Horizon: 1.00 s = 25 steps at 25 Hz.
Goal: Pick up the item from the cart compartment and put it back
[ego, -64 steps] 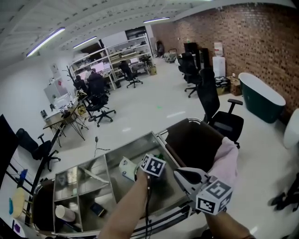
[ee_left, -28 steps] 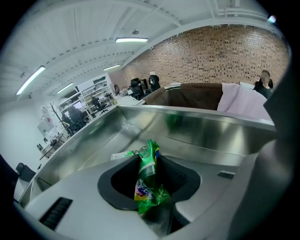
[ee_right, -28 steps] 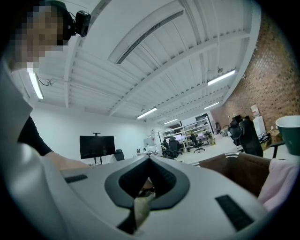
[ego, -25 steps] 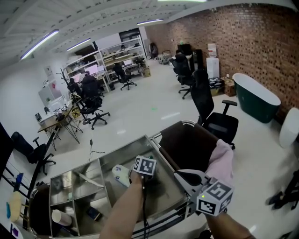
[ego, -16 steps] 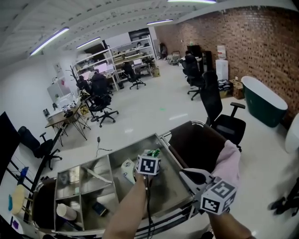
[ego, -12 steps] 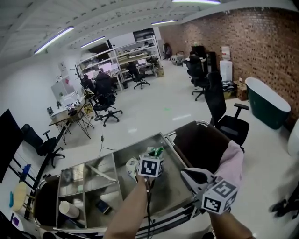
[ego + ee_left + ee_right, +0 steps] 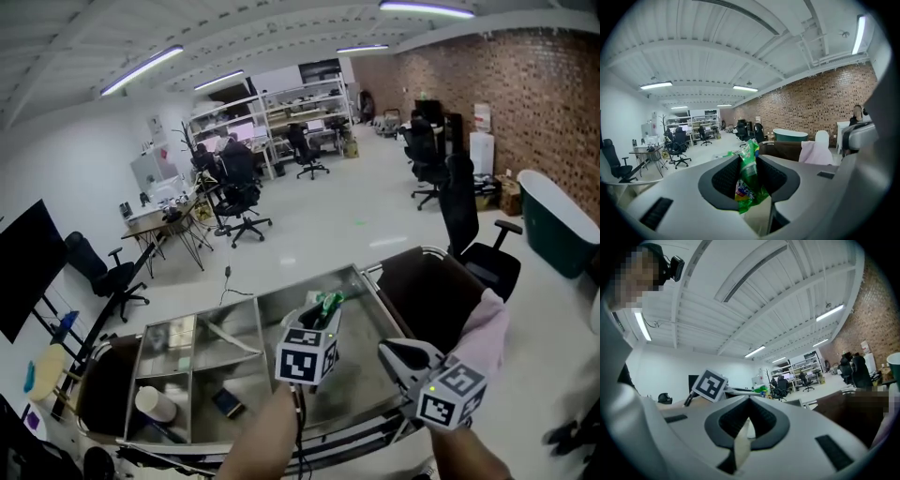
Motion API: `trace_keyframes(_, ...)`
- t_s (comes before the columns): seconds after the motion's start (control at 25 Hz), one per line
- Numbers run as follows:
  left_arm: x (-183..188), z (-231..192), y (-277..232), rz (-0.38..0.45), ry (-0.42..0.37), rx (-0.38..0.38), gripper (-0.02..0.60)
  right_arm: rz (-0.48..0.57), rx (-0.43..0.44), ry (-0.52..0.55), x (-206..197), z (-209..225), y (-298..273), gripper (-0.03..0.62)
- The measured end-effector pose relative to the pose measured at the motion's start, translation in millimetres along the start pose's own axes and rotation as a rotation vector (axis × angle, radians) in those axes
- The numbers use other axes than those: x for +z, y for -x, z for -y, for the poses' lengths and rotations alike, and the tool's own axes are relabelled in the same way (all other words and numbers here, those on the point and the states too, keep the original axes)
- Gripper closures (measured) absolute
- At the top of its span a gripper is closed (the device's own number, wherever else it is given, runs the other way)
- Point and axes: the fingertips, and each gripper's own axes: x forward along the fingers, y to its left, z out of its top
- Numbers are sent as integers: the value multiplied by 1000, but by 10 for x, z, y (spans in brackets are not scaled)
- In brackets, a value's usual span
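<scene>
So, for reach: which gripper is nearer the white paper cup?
Left: the left gripper, clamping a green packet, is right of the white paper cup; the right gripper farther right.

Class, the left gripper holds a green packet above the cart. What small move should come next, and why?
Probably lower the left gripper toward the large cart compartment. Its jaws clamp the green packet, which is raised above the tray, so putting it back is what's left.
</scene>
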Motion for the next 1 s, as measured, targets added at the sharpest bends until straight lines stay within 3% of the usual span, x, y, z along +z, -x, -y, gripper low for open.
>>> trace_keyframes(0.56, 73, 97, 1452, 215, 28, 43, 462, -40, 33, 15, -148, -141, -85, 579)
trace_keyframes(1.0, -191, 252, 1879, 235, 64, 61, 462, -34, 35, 1, -201, -211, -84, 579)
